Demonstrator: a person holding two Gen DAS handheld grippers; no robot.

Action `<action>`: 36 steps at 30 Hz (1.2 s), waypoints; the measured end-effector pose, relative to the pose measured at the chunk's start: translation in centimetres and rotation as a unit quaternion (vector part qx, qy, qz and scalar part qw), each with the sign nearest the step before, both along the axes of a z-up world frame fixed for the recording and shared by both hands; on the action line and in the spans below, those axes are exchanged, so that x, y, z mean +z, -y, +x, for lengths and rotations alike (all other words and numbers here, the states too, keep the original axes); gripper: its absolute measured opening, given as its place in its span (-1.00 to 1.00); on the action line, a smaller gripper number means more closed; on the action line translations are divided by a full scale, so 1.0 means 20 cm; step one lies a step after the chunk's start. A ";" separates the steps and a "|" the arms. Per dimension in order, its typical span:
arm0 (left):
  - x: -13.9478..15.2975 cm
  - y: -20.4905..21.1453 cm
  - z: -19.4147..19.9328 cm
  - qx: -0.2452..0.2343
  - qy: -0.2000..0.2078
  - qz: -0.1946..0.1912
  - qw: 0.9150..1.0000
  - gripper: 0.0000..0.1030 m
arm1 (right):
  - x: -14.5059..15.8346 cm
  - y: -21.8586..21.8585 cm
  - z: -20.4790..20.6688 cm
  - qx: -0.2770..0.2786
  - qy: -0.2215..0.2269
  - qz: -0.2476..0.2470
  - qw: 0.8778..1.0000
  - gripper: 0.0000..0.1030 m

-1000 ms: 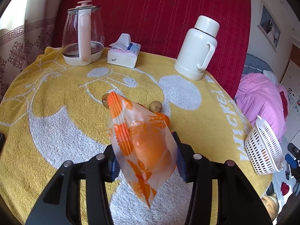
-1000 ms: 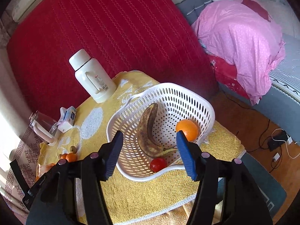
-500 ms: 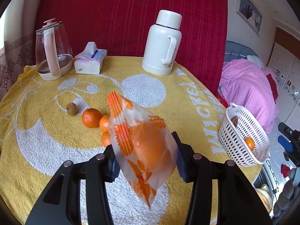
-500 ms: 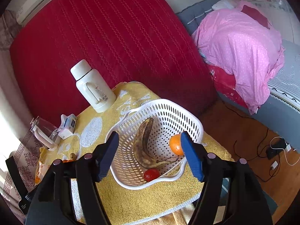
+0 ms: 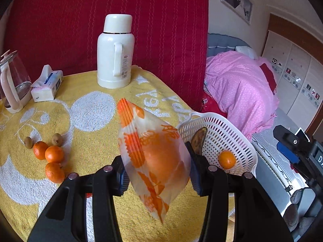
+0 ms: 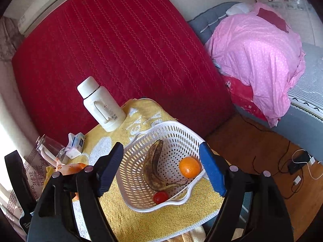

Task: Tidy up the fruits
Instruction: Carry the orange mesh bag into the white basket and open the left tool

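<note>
The left gripper (image 5: 157, 173) was clamped on a wrapped orange (image 5: 155, 159), a clear packet printed with orange leaves, held tilted above the yellow towel (image 5: 94, 139) with its sealed top end pointing up and away. Just beyond it, to the right, stood the white basket (image 6: 171, 133), and the packet hung in front of the near left part of its rim.

The right gripper (image 6: 161, 169) was spread wide with nothing between its fingers, hovering over the basket so that one pad sat at each side of it. Inside lay a dark, spotted banana (image 6: 153, 167), an orange (image 6: 189, 167) against the right wall and a small red fruit (image 6: 160, 197) at the near edge.

Farther left on the towel, three loose mandarins (image 5: 54, 154) sat bunched together, with two small brown kiwis (image 5: 56, 139) just behind them. At the back stood a white thermos (image 5: 115, 52), and off to the left a tissue pack (image 5: 47, 84) beside a glass kettle (image 5: 12, 82). A bed with a pink quilt (image 5: 240, 92) lay beyond the table's edge.
</note>
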State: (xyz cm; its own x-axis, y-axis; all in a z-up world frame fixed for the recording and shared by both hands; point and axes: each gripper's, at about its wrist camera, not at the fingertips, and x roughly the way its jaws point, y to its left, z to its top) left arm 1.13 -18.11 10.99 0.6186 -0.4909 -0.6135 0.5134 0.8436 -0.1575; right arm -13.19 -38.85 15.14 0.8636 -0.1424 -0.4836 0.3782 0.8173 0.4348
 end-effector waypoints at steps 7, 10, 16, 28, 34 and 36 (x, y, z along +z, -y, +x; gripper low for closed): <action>-0.02 0.21 0.03 -0.034 -0.016 0.005 0.999 -0.07 | 0.04 0.07 -0.05 -0.018 0.016 0.010 1.000 0.53; -0.03 0.29 0.04 -0.043 -0.014 0.006 0.999 -0.08 | 0.04 0.09 -0.06 -0.022 0.017 0.014 1.000 0.53; -0.04 0.38 0.06 -0.058 -0.017 0.007 0.998 -0.08 | 0.05 0.11 -0.07 -0.026 0.020 0.013 0.999 0.53; -0.11 0.27 0.12 -0.034 -0.040 0.001 0.999 0.06 | 0.03 0.11 -0.04 -0.027 0.012 0.011 0.999 0.53; -0.10 0.20 0.13 -0.021 -0.050 -0.014 0.998 0.28 | 0.03 0.09 -0.04 -0.023 0.013 0.009 1.000 0.53; -0.10 0.18 0.12 -0.022 -0.052 -0.015 0.998 0.29 | 0.03 0.09 -0.04 -0.022 0.014 0.009 1.000 0.53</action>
State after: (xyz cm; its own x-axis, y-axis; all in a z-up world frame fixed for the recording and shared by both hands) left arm 3.61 -21.68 8.96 0.5293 -0.5362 -0.6575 0.5298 0.8142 -0.2375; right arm -14.01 -40.70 15.78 0.8699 -0.1729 -0.4620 0.4016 0.7922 0.4596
